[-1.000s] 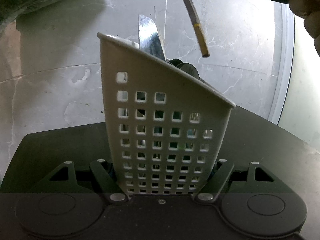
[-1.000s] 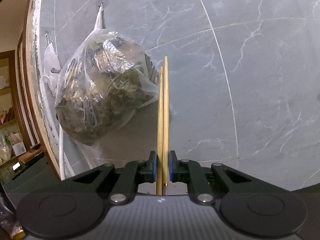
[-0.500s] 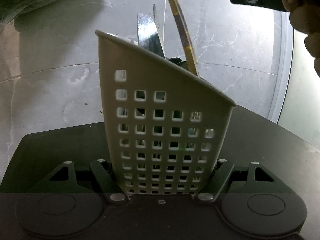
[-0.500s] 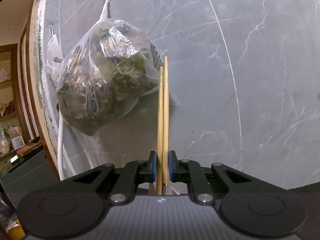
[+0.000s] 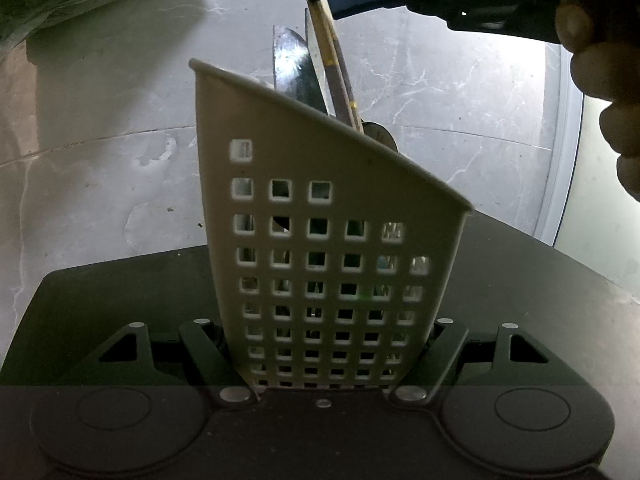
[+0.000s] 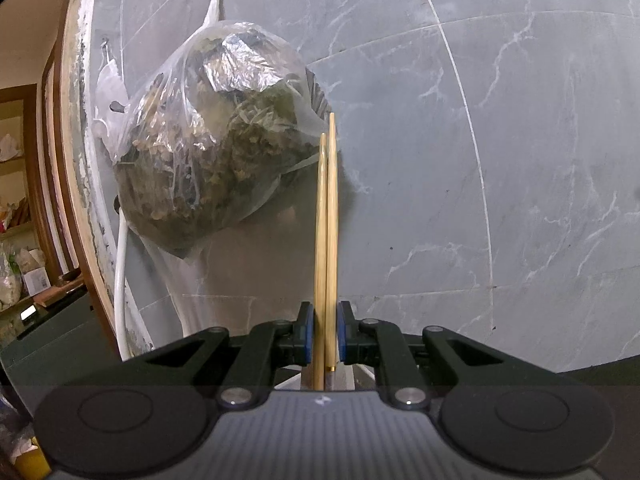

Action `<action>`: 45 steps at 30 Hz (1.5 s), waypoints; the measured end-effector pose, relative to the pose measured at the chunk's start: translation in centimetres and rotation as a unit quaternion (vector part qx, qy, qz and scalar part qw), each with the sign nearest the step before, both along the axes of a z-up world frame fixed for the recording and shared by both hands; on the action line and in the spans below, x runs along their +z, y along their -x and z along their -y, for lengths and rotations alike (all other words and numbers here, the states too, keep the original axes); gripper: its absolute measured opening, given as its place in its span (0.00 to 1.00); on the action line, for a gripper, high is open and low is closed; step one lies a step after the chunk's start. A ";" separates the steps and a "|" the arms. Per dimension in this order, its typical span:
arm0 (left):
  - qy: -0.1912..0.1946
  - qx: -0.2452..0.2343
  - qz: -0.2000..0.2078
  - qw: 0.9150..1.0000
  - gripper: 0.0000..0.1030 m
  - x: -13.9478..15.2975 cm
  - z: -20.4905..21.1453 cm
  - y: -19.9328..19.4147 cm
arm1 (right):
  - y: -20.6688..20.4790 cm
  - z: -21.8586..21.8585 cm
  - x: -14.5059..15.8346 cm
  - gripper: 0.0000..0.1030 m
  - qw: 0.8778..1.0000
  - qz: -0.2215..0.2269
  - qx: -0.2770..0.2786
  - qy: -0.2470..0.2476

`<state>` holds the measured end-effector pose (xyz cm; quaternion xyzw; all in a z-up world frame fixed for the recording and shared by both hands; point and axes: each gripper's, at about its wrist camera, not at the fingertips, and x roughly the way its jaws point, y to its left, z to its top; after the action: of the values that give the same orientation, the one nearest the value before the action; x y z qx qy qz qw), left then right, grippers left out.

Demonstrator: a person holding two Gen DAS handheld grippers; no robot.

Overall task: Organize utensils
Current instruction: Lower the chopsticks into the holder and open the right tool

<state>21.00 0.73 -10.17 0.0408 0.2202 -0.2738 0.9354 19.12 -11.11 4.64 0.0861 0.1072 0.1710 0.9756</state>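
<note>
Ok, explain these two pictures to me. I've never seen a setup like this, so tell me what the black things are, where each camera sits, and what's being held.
There is no robot here: a person holds a hand-operated two-finger gripper in each hand, and each gripper carries a wide-angle camera that looks along its fingers.

The left camera view shows the left gripper clamped on a white perforated utensil holder, which stands on a dark surface with metal utensils inside.

The right camera view shows the right gripper shut on a pair of wooden chopsticks. Behind them a plastic bag hangs on a grey marbled wall.

In the left view that right gripper comes in from above, with the chopsticks' lower ends already inside the holder.
</note>
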 end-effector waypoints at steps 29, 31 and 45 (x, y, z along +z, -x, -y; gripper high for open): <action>0.001 -0.003 0.001 1.000 0.75 -0.1 0.2 0.0 | 1.8 -0.4 -3.4 0.13 0.999 0.007 0.016 -0.027; 0.001 -0.003 0.001 1.000 0.75 -0.1 0.3 0.0 | 1.9 -0.5 -3.5 0.13 0.999 0.004 0.017 -0.027; 0.001 -0.006 0.000 1.000 0.75 -0.1 0.4 -0.1 | 1.7 -1.6 -3.9 0.13 0.999 0.015 0.008 -0.039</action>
<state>21.09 0.35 -10.25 0.0416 0.2196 -0.2796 0.9337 17.40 -9.50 0.69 0.1205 0.0870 0.1842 0.9716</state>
